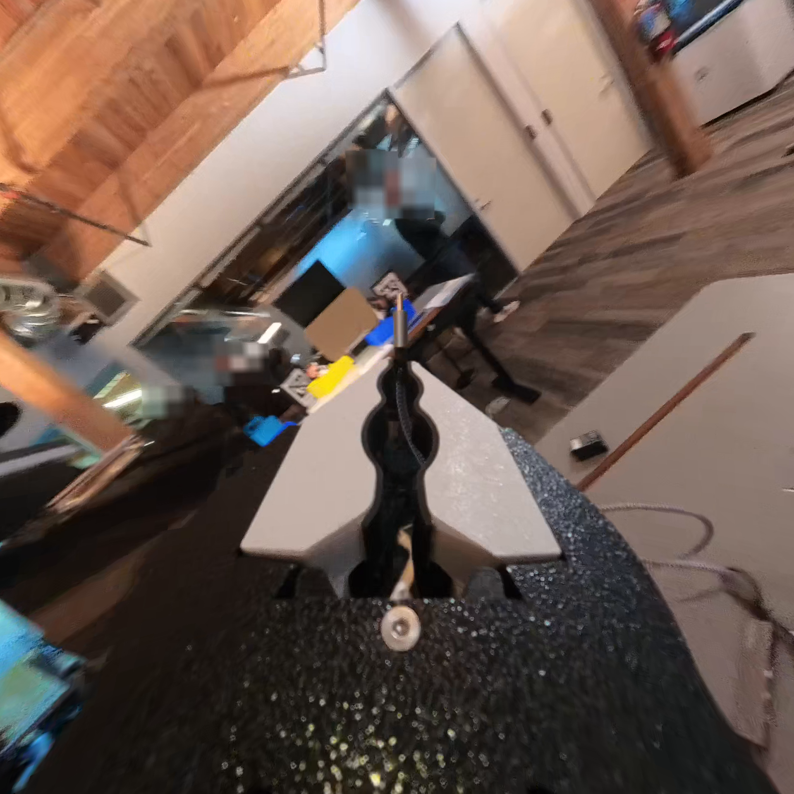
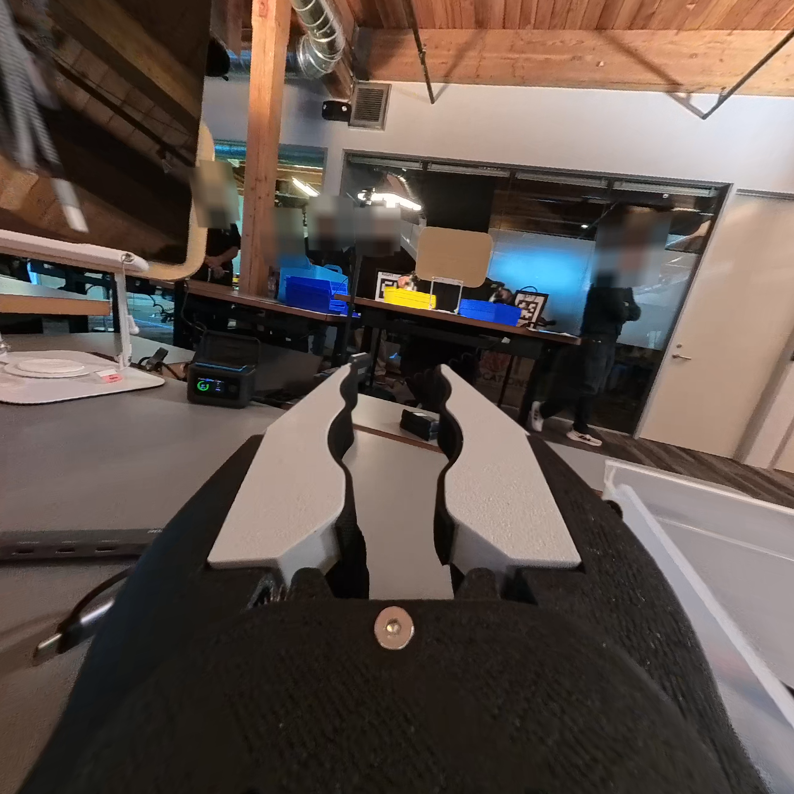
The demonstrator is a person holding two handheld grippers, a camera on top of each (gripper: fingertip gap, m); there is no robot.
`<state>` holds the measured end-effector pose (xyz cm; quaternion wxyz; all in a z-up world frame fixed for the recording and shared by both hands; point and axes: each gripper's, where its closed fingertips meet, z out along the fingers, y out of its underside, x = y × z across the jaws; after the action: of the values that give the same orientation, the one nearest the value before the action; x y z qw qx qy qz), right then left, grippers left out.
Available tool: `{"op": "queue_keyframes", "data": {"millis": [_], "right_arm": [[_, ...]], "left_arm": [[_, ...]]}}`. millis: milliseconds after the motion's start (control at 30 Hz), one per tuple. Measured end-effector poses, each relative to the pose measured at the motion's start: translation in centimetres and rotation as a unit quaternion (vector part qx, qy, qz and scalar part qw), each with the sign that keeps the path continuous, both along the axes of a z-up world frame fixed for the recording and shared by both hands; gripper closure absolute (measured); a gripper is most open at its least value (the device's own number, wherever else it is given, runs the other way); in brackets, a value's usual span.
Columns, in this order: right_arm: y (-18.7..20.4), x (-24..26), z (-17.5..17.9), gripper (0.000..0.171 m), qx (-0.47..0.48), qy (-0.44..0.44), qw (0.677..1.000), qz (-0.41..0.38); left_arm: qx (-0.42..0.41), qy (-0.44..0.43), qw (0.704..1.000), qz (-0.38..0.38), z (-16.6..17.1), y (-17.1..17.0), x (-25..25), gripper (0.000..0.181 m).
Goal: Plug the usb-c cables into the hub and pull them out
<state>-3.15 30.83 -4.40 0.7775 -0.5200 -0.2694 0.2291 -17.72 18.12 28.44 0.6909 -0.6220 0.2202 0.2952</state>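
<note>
Your left gripper (image 1: 399,365) clamps the cable (image 1: 398,326); your right gripper (image 2: 399,378) gapes right of the hub (image 2: 73,546).

Left wrist view motion-blurred, tilted; right sharper, evenly lit, edges warped.

left view motion-blurred; hub (image 2: 73,550) and a loose plug (image 2: 64,640) (lower left) partly hidden behind right claw (image 2: 397,389).

Open workshop-office: worktables (image 2: 464,322), parts bins (image 2: 490,310), exposed wood ceiling (image 2: 558,47).
</note>
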Motion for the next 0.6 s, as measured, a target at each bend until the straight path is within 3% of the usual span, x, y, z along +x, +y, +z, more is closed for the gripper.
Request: {"op": "queue_keyframes", "data": {"millis": [133, 333, 600], "right_arm": [[0.5, 1.3, 0.4, 0.138, -0.004, 0.021, 1.0, -0.017], [1.0, 2.0, 0.2, 0.138, -0.013, 0.028, 0.999, -0.027], [1.2, 1.5, -0.1, 0.138, -0.018, 0.022, 0.999, -0.02]], "left_arm": [[-0.106, -0.035, 0.992, -0.058, -4.5, 6.3, 3.1, 0.179], [-0.239, -0.099, 0.963, -0.082, -19.0, 14.1, 5.2, 0.179], [-0.366, -0.115, 0.923, -0.017, -35.7, 17.5, 3.8, 0.179]]}}
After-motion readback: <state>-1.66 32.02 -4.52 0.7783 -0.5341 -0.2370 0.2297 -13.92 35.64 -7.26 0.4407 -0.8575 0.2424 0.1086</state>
